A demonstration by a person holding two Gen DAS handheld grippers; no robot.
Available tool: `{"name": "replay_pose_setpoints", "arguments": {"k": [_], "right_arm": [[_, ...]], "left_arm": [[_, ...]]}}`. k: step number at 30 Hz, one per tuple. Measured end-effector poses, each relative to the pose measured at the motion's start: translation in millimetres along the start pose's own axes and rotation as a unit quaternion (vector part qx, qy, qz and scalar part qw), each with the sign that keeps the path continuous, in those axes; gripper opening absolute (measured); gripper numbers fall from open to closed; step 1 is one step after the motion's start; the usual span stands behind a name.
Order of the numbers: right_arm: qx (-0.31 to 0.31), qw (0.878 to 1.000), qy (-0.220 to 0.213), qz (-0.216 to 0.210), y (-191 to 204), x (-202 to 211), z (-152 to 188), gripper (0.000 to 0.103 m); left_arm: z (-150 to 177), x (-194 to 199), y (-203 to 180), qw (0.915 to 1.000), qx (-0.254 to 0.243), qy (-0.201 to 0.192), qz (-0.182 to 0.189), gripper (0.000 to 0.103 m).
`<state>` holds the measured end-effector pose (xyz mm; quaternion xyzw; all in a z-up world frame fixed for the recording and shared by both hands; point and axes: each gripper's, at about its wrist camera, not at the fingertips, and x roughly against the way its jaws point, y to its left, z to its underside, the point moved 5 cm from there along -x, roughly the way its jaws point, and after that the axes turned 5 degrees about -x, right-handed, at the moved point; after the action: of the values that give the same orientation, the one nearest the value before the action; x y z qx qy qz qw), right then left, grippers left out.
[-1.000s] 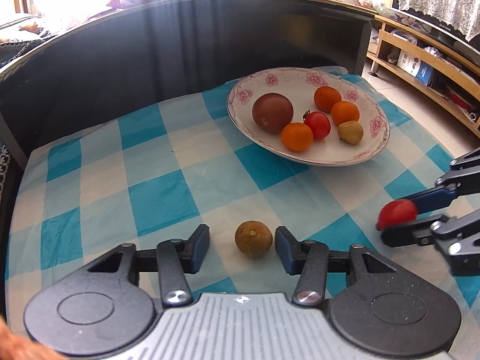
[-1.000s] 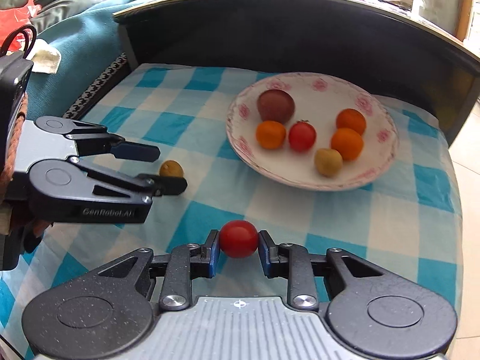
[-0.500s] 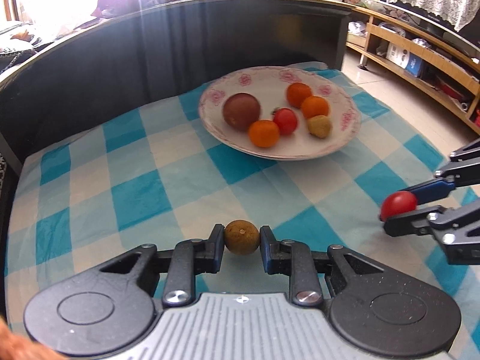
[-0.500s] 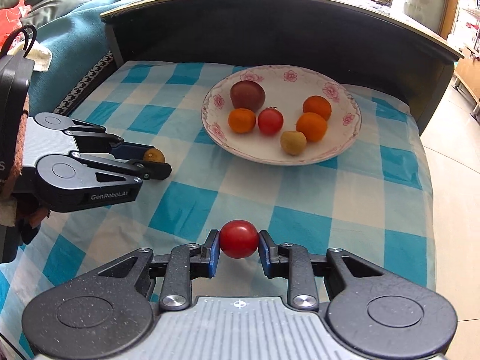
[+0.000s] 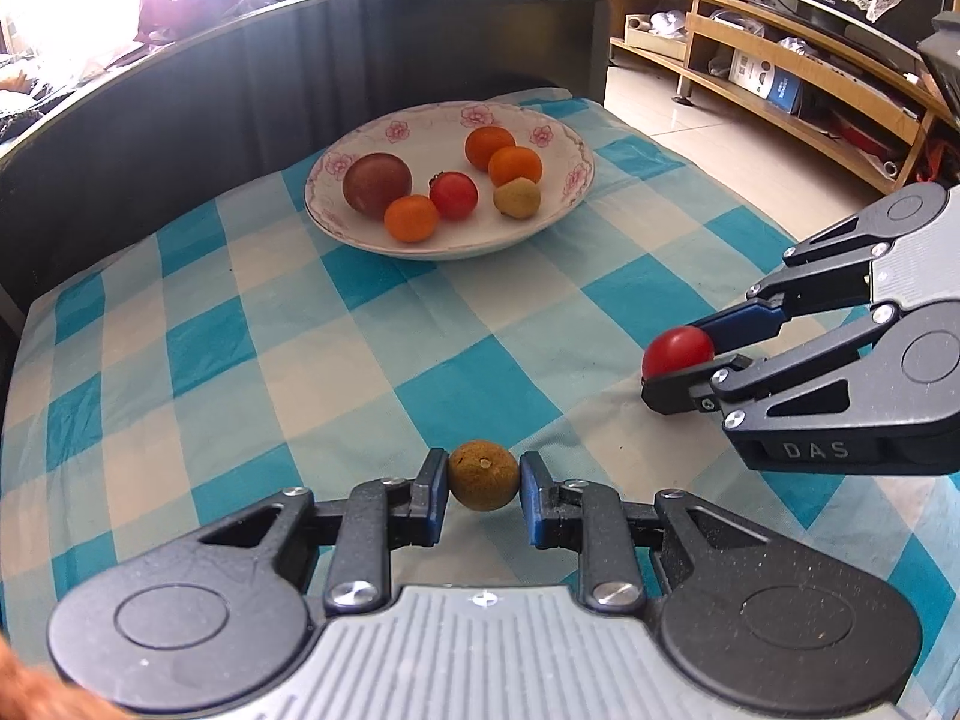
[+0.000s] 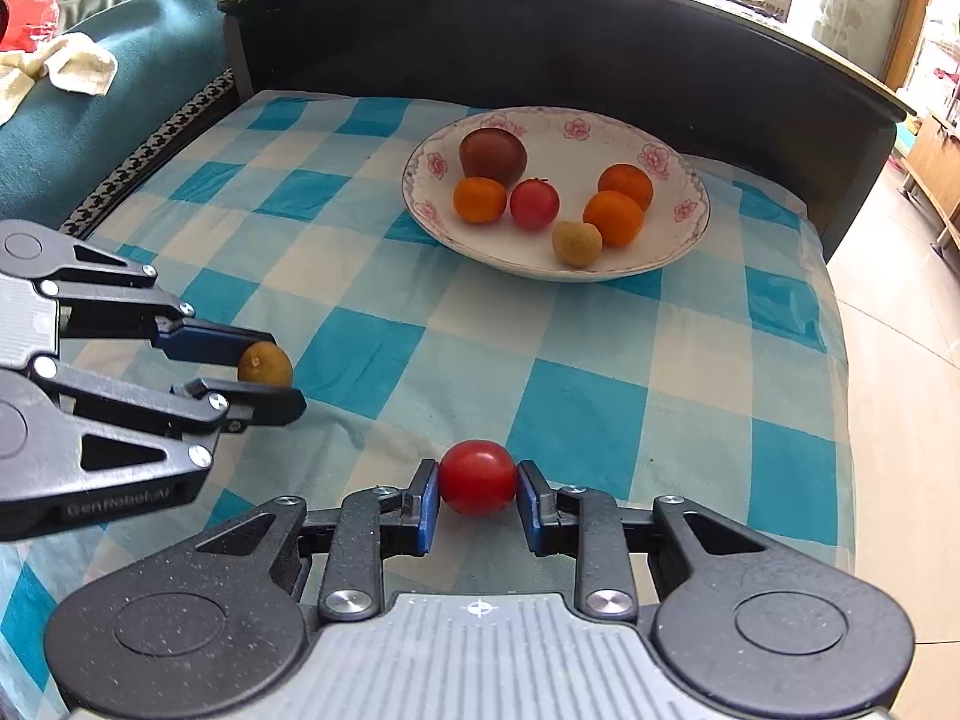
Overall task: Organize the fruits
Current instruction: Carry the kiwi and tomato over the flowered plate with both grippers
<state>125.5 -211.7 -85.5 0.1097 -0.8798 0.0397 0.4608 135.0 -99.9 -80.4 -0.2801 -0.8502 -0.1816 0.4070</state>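
Six fruits sit in our plate [image 5: 576, 192], upper centre | left gripper [image 5: 483, 483] clamps brown fruit [image 5: 483, 476] | right gripper [image 6: 477, 487] clamps tomato [image 6: 477, 477] | both undelivered

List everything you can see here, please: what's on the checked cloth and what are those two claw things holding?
Plate: one, white with pink flowers, far side of cloth.
Oranges: three, orange, on plate.
Dark fruit: one, brownish-purple, on plate.
Tomato: one, red, on plate.
Small fruit: one, tan, on plate.
Checked cloth: one, blue and white, under everything.
Left gripper: fingers shut on brown fruit.
Right gripper: fingers shut on red tomato.
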Motion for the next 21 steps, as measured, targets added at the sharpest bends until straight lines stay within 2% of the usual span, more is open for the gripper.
{"name": "replay_pose_setpoints", "arguments": {"k": [12, 21], "right_arm": [[0.001, 1.0, 0.001, 0.001, -0.4, -6.2, 1.7, 0.023], [0.011, 1.0, -0.003, 0.013, 1.9, -5.5, -0.8, 0.022]], "left_arm": [[7.4, -3.6, 2.4, 0.9999, -0.004, -0.006, 0.007, 0.035], [-1.8, -4.6, 3.6, 0.9999, -0.005, -0.011, -0.003, 0.035]]}}
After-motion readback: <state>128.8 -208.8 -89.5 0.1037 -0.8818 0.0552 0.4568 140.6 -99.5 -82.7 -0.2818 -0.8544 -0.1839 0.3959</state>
